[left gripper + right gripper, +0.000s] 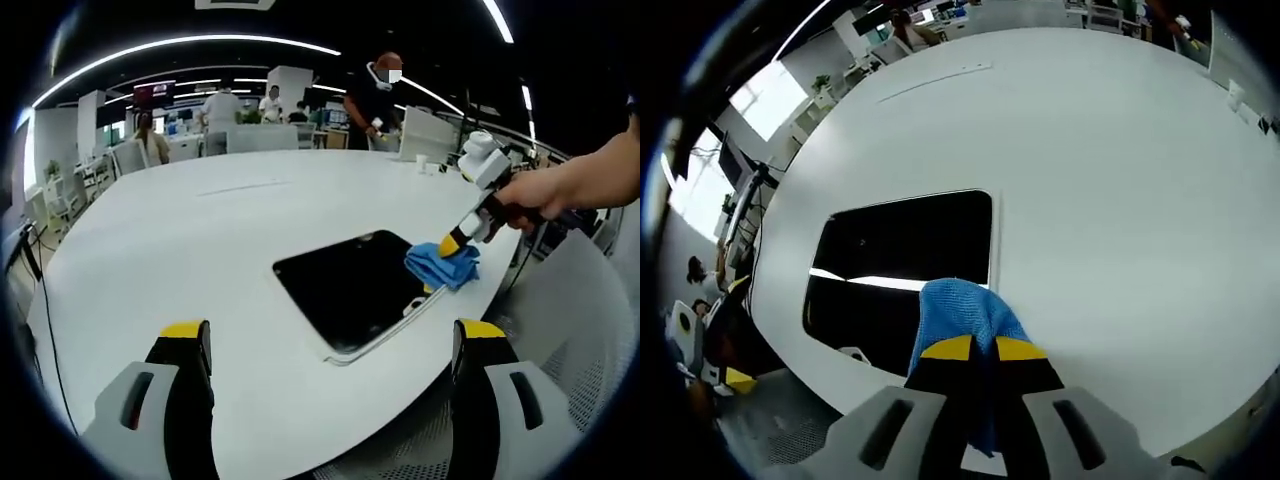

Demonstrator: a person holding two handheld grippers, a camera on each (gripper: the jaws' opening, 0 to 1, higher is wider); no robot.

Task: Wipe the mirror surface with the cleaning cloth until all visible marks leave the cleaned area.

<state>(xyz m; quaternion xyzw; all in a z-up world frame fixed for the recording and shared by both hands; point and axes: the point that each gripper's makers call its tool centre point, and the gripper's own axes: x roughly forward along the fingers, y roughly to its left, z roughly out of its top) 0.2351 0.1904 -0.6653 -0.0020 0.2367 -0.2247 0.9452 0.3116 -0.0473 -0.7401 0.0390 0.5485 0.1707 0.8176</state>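
The right gripper [975, 350] is clenched on the blue cloth [958, 312], which bunches just ahead of its tips on the mirror [900, 250] edge. The left gripper [330, 340] hangs released, mirror [350, 285] lying beyond its tips on the table [200, 230]

The cleaning cloth [958, 312] was bright blue, the mirror [352, 285] dark and near black in a pale frame. The surface [200, 240] was plain white, and the left gripper [330, 385] and right gripper [985, 350] were black and grey with yellow tips.
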